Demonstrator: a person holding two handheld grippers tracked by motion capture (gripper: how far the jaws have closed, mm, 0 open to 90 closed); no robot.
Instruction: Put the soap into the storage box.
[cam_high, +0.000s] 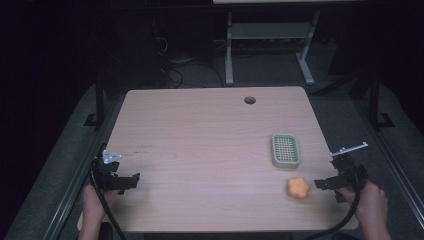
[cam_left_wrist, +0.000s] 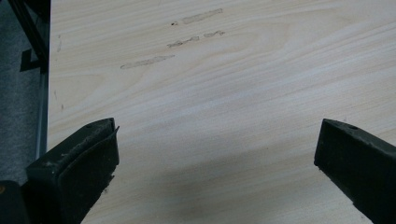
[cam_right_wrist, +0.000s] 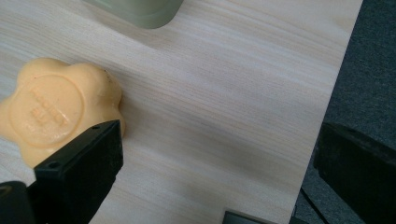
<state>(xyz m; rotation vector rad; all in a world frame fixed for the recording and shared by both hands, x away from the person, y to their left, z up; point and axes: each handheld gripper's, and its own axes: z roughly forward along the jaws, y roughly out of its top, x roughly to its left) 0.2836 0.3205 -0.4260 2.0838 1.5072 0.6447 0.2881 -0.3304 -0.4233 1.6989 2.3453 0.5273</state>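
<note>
On the wooden table, as seen from the high view and both gripper views:

Table: pale wood-grain top with a round cable hole near its far edge; faint scuff marks lie on the left part.

Left gripper: held by the person's left hand over the table's near-left corner; its jaws stand spread wide, with bare wood between them in the left gripper view.

Right gripper: held by the right hand at the table's near-right edge; its jaws are spread wide and hold nothing, one over the wood, the other past the table's edge.

Orange soap: flower-shaped bar with a round stamped centre, lying flat on the near-right part of the table, just beside the right gripper; in the right gripper view one jaw overlaps its lower edge.

Soap dish: pale green, rectangular, with a slotted grid insert; it sits just beyond the soap, apart from it.

Background: dark floor, cables and a white desk frame beyond the table.
</note>
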